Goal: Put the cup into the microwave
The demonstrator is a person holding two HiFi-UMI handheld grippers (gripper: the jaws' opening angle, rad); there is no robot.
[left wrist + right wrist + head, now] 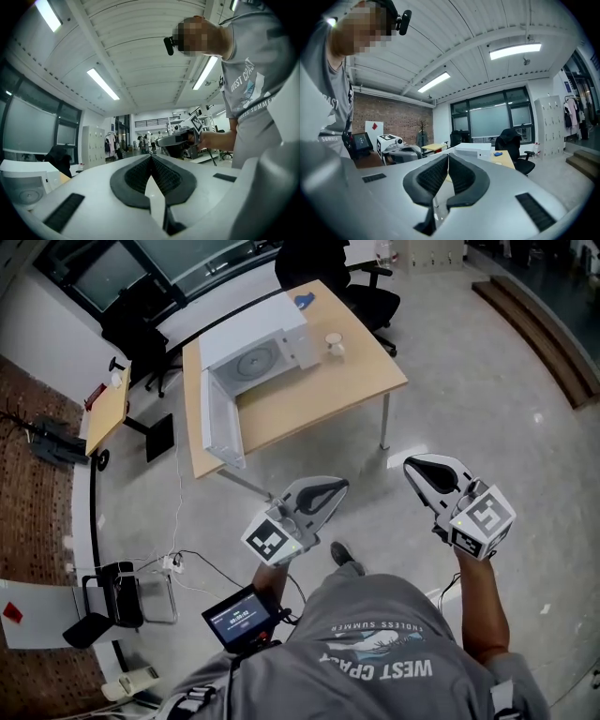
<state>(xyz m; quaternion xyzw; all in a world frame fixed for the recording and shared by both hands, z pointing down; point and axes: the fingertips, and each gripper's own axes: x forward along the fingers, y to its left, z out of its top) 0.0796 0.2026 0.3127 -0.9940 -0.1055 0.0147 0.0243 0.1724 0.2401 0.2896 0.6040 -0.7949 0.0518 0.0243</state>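
Cup (334, 345) upright on the desk (309, 404), near the far edge, just right of the microwave (253, 351) and apart from it. Microwave door (221, 423) swung wide open toward the near left corner of the desk, with the round turntable showing inside. Behind the microwave a small blue object (303, 301), possibly a cloth, too small to tell.

Left tool (337, 485) held over the bare floor, well short of the desk, tips pointing up and right toward the desk leg. In the left gripper view, dark ribbed pads (136, 176) pressed together at the tips, with nothing between them. Right tool (411, 465) beside it, also over the floor and well apart from the cup. In the right gripper view, pads (431, 176) likewise meeting at the tips and holding nothing.

At waist height, a small lit screen (242, 617). Black office chair (328, 268) beyond the far side of the desk.
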